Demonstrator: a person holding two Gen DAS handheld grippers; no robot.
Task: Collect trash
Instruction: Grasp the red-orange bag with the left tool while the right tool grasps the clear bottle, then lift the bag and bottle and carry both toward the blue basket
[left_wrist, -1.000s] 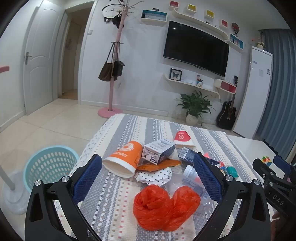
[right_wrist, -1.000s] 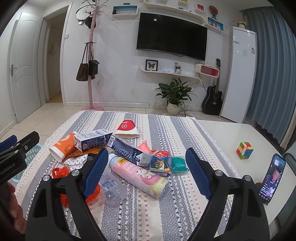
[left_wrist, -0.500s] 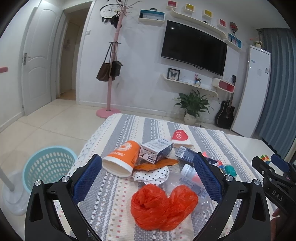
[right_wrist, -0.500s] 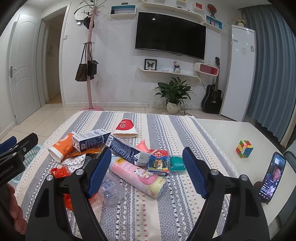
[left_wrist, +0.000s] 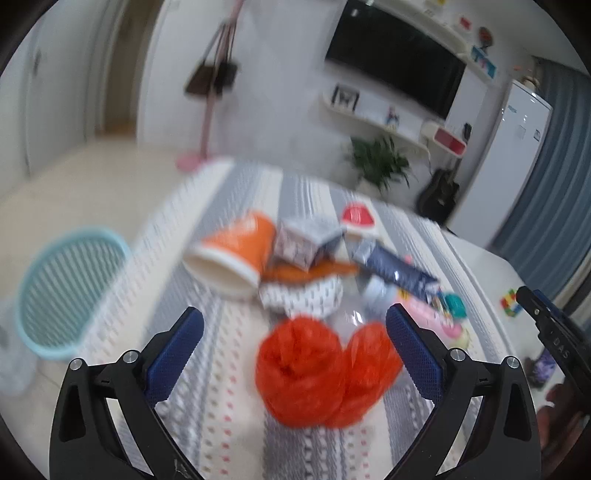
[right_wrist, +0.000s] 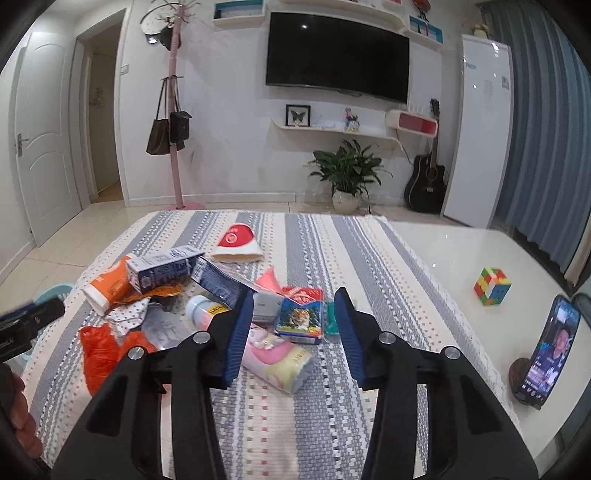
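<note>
Trash lies heaped on the striped tablecloth (right_wrist: 332, 254). A crumpled orange plastic bag (left_wrist: 317, 373) sits just ahead of my left gripper (left_wrist: 293, 325), which is open and tilted down at it; this view is blurred. Behind the bag lie an orange paper cup (left_wrist: 236, 254) and a milk carton (right_wrist: 162, 269). My right gripper (right_wrist: 294, 299) hangs above a pink bottle (right_wrist: 273, 354) and a tiger-print packet (right_wrist: 301, 319). Its jaws are closing, much narrower than before, and nothing is pressed between the pads.
A light blue basket (left_wrist: 70, 291) stands on the floor left of the table. On the bare white tabletop to the right are a Rubik's cube (right_wrist: 492, 285) and a propped phone (right_wrist: 550, 350). A red-and-white cup (right_wrist: 238, 243) lies farther back.
My left gripper dipped and tilted down toward the orange bag, blurring its view. The right gripper's jaws narrowed sharply and it moved forward over the pink bottle.
</note>
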